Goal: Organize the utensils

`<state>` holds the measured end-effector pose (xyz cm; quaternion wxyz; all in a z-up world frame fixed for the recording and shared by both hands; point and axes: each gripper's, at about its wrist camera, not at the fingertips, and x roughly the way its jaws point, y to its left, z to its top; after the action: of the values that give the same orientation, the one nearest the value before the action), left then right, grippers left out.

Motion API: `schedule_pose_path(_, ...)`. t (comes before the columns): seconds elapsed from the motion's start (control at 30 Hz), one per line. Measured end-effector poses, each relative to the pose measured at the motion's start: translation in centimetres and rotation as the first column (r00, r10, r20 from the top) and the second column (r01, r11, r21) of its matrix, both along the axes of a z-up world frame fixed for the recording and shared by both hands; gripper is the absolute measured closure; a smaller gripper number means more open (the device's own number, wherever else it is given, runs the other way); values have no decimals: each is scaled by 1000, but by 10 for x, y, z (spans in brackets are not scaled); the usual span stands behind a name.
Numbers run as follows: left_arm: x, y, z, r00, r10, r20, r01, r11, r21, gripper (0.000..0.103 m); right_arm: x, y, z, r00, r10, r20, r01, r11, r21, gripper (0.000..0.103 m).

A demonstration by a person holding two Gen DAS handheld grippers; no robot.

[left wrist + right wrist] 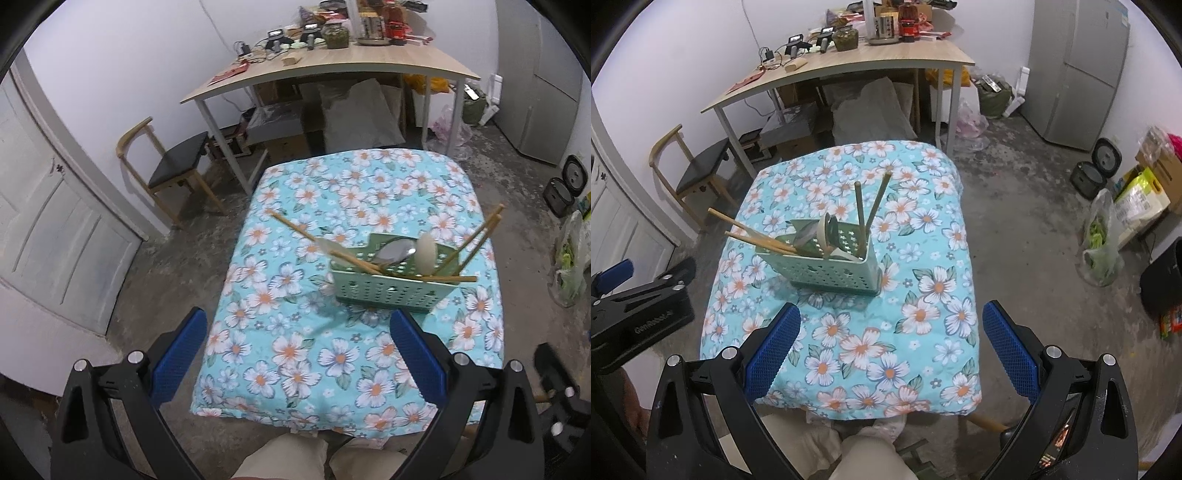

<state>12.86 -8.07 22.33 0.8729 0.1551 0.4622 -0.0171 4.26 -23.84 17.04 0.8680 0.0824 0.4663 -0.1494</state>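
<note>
Green perforated caddy (pixel 388 284) sits on the floral cloth (pixel 295 354) of a small table, toward the far-right part in the left wrist view, more central in the right wrist view (pixel 827 267). Everything looks already dropped in: bamboo chopsticks (pixel 358 260) splayed out at steep angles, two leaning left, two up-right (pixel 476 236), one lying across the rim; a metal spoon (pixel 397 251) and a white ceramic spoon (pixel 426 253) stand w/ bowls up. No loose utensils on the cloth that I can see, so the job looks nearly done or done, tho sorting by compartment can't be confirmed – dividers are hidden by the contents.

Left gripper (pixel 295 350) hovers over the near part of the cloth, jaws spread wide, nothing between the blue pads (pixel 181 354). Right gripper (pixel 892 350) same: wide apart, empty, just short of the caddy.

Risks, as a guess: chopsticks stick out far past the rim & lean loosely, so any nudge from a gripper reaching in could lever one out or tip the light caddy. Cloth is soft and rumpled, base may not sit flat. Grabbing a slim round stick near its tip could let it swivel in the pads
</note>
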Motion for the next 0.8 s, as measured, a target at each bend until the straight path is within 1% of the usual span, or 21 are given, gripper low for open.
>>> schedule_pose_path(0.27, 0, 24, 5, 997, 80, 14, -81, 996, 29, 6, -1, 0, 1, 1000, 2, 3, -2, 1000, 1, 8)
schedule_pose_path(0.5, -3, 32, 5, 996, 92, 13, -93, 995, 31, 6, -2, 3, 2, 1000, 7, 5, -7, 1000, 0, 8)
schedule_pose_path(0.8, -4, 40, 4, 994, 109, -11, -109, 994, 32, 6, -2, 2, 2, 1000, 9, 5, -9, 1000, 1, 8)
